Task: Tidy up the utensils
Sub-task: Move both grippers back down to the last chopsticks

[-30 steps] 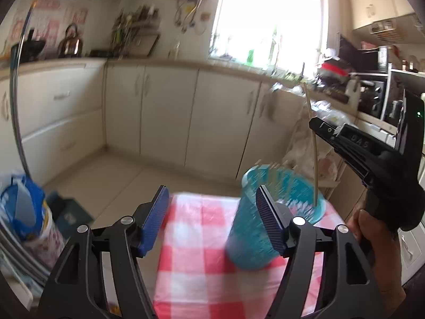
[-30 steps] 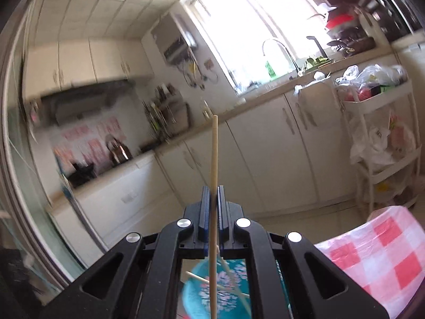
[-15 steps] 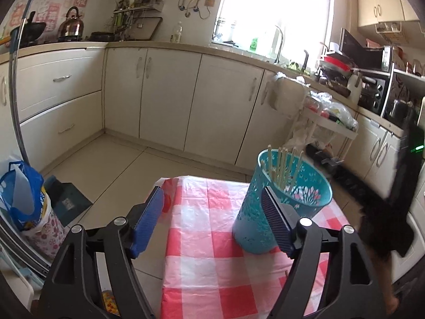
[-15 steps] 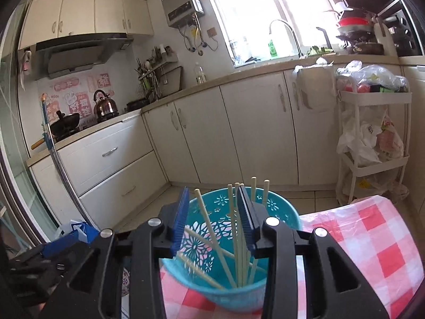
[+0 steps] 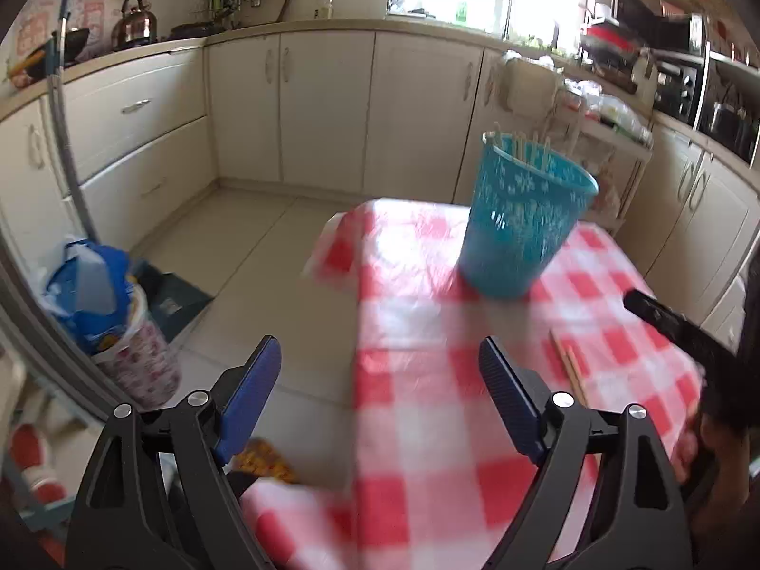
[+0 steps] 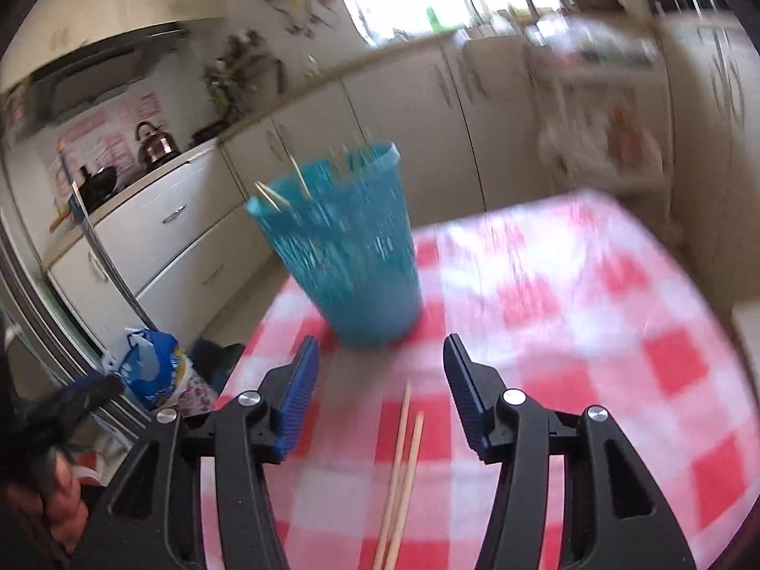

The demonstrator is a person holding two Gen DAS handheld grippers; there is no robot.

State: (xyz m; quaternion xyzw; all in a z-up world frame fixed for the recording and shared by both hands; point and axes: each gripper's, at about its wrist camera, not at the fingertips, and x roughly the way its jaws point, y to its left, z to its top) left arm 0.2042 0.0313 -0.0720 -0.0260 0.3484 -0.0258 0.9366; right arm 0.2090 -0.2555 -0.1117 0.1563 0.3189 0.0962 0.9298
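Reaching for two loose chopsticks (image 6: 401,470) lying side by side on checkered tabletop (image 6: 593,332), near side of blue basket (image 6: 342,247). Right gripper (image 6: 380,396) hovering above them, jaws wide, empty. Left gripper (image 5: 380,394) idling, jaws wide. Advice: descending straight, straddling one stick mid-length, closing gently.

Checked table (image 6: 593,313): basket (image 6: 346,256), chopsticks (image 6: 401,470).

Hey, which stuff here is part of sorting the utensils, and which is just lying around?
Part of the job:
teal basket
chopsticks in it
two loose chopsticks on the tablecloth
right claw, open

Just lying about:
kettle
blue bag
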